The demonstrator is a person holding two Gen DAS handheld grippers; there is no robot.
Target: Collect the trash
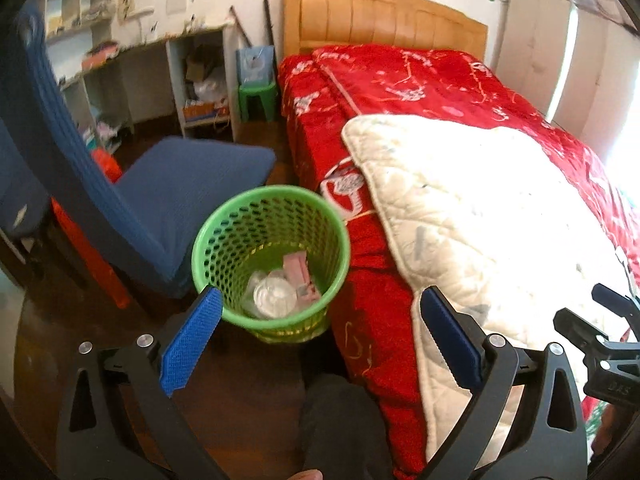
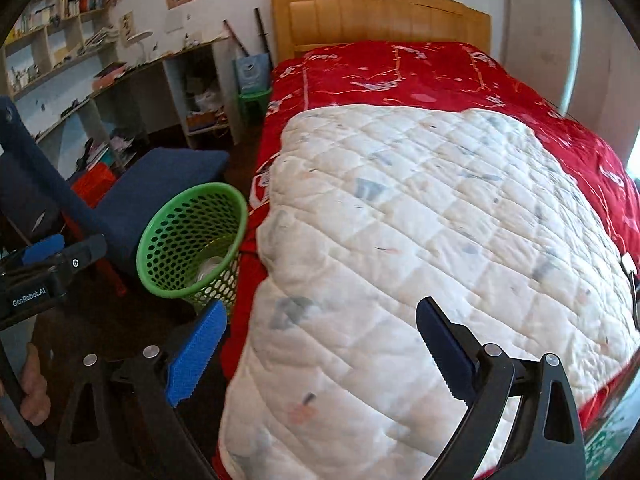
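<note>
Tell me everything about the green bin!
The green bin is a round plastic basket with little holes all over its wall and a smooth rim. It stands upright on the dark floor, pressed between the red bedcover and the blue chair. It has no lid. Inside lie a clear plastic cup and some pink wrappers. Neither gripper holds it; the left gripper hangs open above it.

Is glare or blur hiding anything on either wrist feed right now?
Left wrist view: the white quilt is blown out by window light, stitching lost; the green basket and blue chair look motion-smeared. Right wrist view: the quilt is evenly lit, quilting readable, slight blur; both views bend straight edges near the rim.
</note>
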